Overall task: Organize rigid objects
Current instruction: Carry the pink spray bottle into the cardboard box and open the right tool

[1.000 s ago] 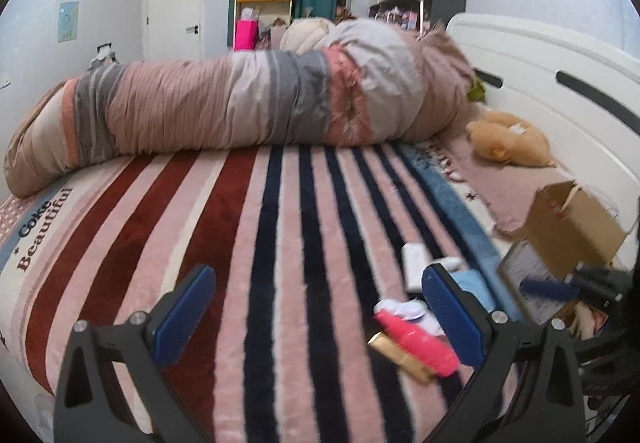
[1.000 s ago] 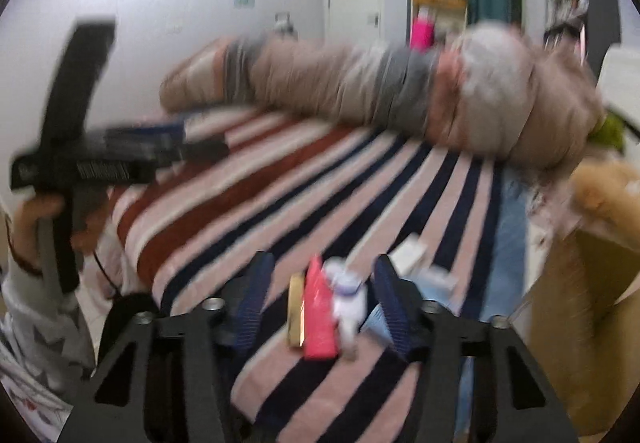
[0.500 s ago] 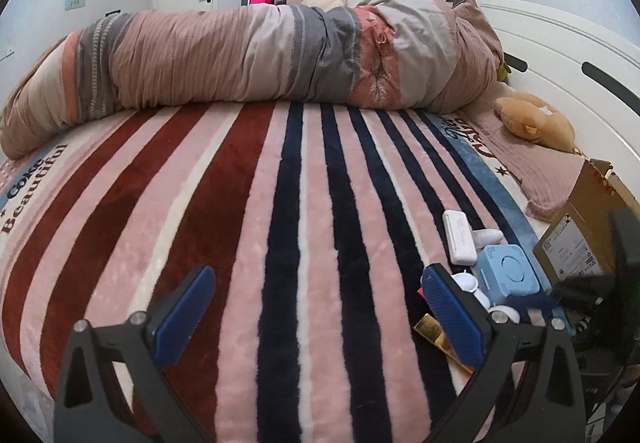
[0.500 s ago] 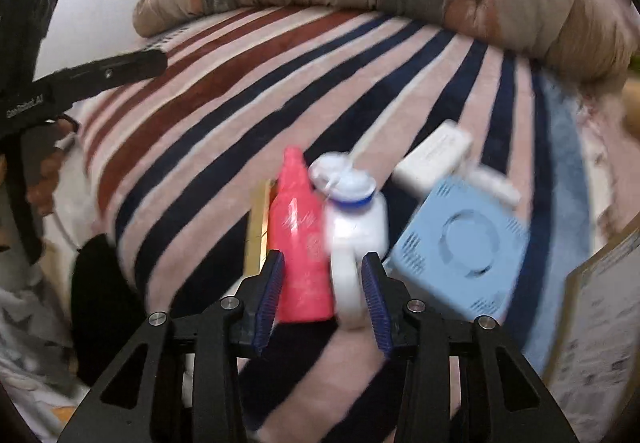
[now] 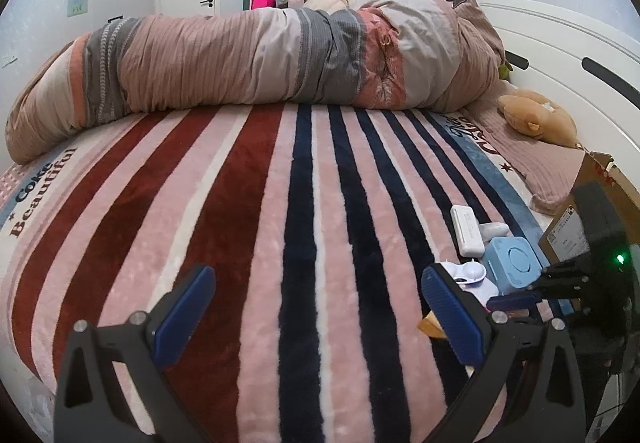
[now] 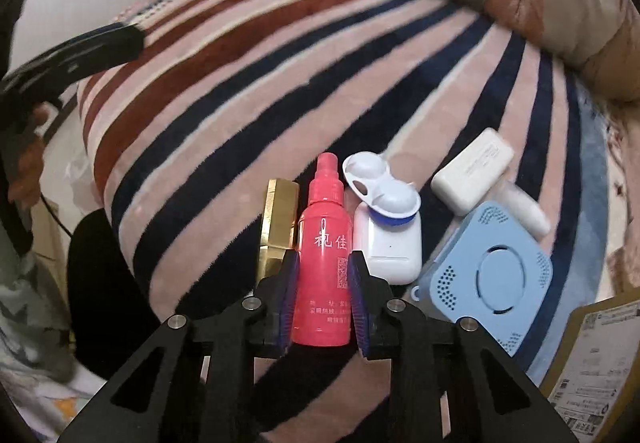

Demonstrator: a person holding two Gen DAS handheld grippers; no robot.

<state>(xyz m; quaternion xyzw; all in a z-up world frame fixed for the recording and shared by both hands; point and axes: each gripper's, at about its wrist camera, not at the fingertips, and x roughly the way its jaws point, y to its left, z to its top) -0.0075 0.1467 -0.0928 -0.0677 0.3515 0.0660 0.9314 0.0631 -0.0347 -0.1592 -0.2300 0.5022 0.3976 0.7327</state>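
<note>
My right gripper point(image 6: 323, 267) is shut on a pink spray bottle point(image 6: 326, 247) that lies on the striped blanket point(image 6: 240, 103). A gold lipstick tube point(image 6: 278, 223) lies just left of it. A white earbud case point(image 6: 390, 243) with a white and blue lens case point(image 6: 380, 191) on top lies just right. A light blue square box point(image 6: 488, 275), a white rectangular box point(image 6: 472, 171) and a small white tube point(image 6: 524, 209) lie further right. My left gripper point(image 5: 316, 315) is open and empty above the blanket point(image 5: 240, 223), left of the pile point(image 5: 480, 255).
A cardboard box stands at the right bed edge point(image 5: 592, 203) and shows in the right wrist view point(image 6: 596, 355). A rolled duvet point(image 5: 260, 63) lies across the far side. A plush toy point(image 5: 536, 119) lies by the white headboard point(image 5: 560, 43).
My right gripper has come down over the pile and closed on the pink bottle. My left gripper has moved lower and nearer to the blanket, still open.
</note>
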